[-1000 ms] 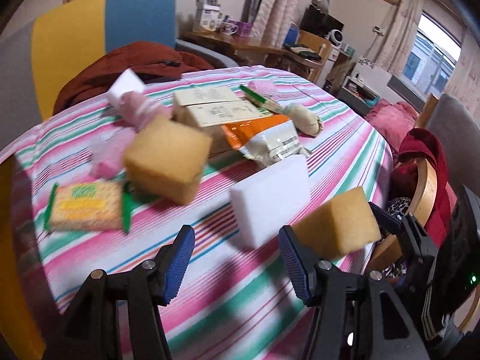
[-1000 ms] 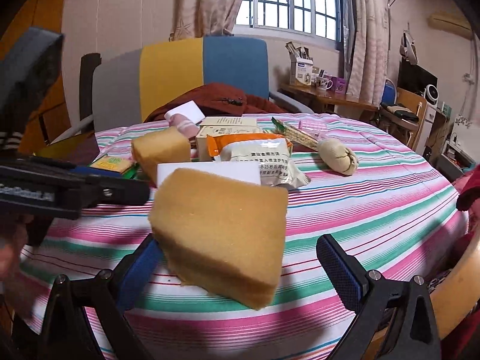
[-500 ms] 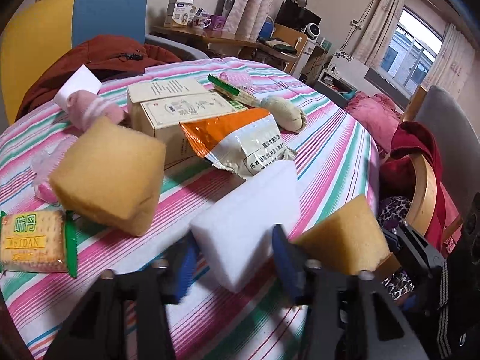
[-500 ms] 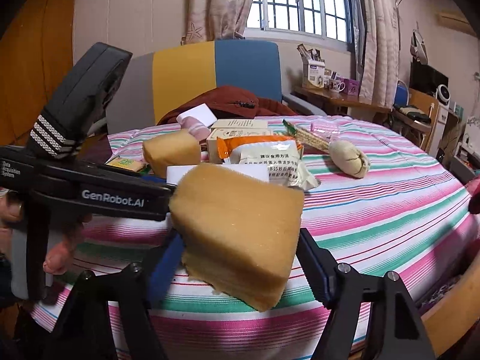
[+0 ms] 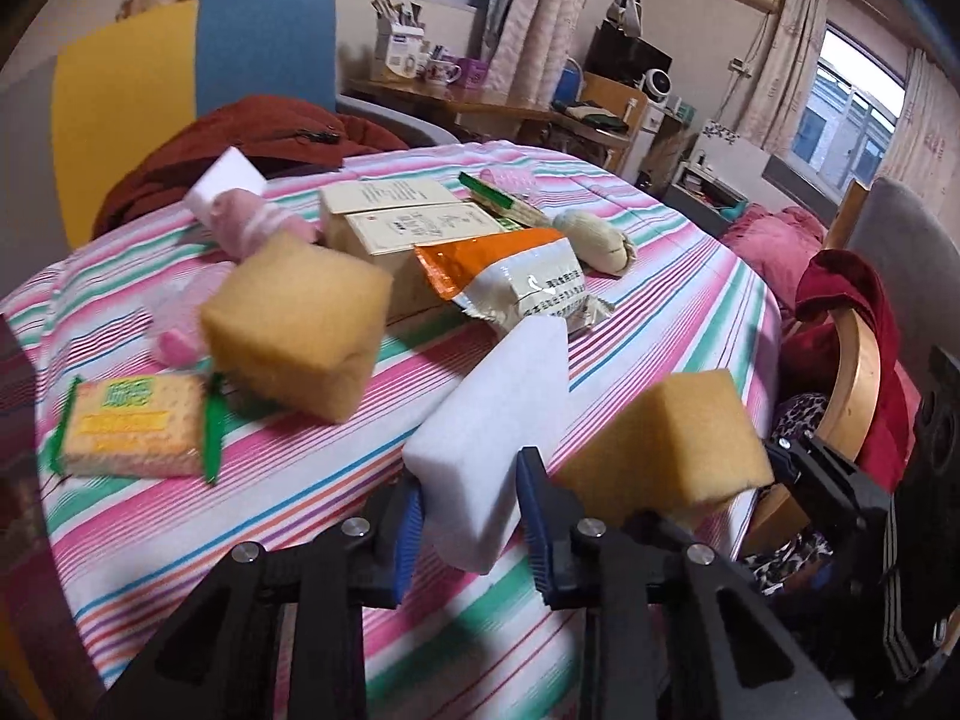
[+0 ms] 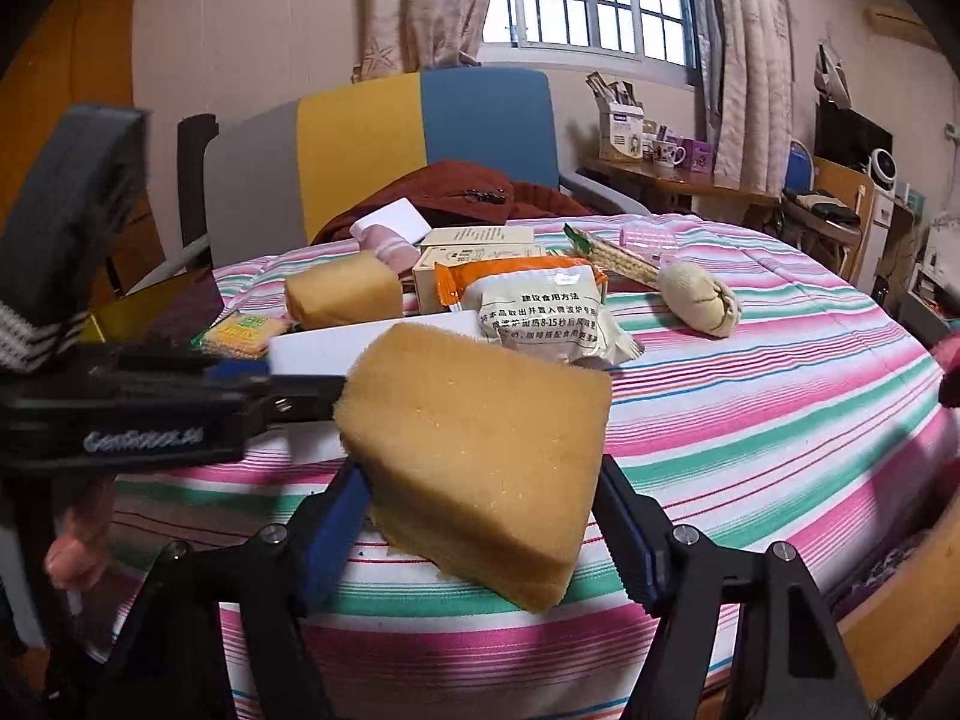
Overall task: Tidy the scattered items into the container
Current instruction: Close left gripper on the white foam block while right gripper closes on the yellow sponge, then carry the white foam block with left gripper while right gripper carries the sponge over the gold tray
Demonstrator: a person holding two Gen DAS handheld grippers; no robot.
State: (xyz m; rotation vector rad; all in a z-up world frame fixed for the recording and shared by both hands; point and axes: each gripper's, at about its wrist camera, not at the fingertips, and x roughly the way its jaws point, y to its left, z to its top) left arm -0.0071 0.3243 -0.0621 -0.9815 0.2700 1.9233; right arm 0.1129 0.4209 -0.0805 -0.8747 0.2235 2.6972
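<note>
I'm looking across a round table under a striped cloth of pink, green and white, with a yellow-and-blue chair behind it and a rust-red garment heaped on the seat. Two cream cartons lie side by side mid-table, an orange-and-white food pouch leaning against them. On my right gripper the jaws are pinching a big yellow sponge, both blue pads pressed into its sides, the block tilted and lifted off the cloth. A second yellow sponge sits left of centre, just in front of a pink rolled cloth. My left gripper has just been closing, and its jaws now squeeze the near end of a white foam block, whose far end points towards the pouch. A wrapped biscuit pack lies flat near the left edge, a beige rolled sock rests beyond the pouch, and a long green-edged cracker packet lies behind the cartons. I cannot see any container in either view.
</note>
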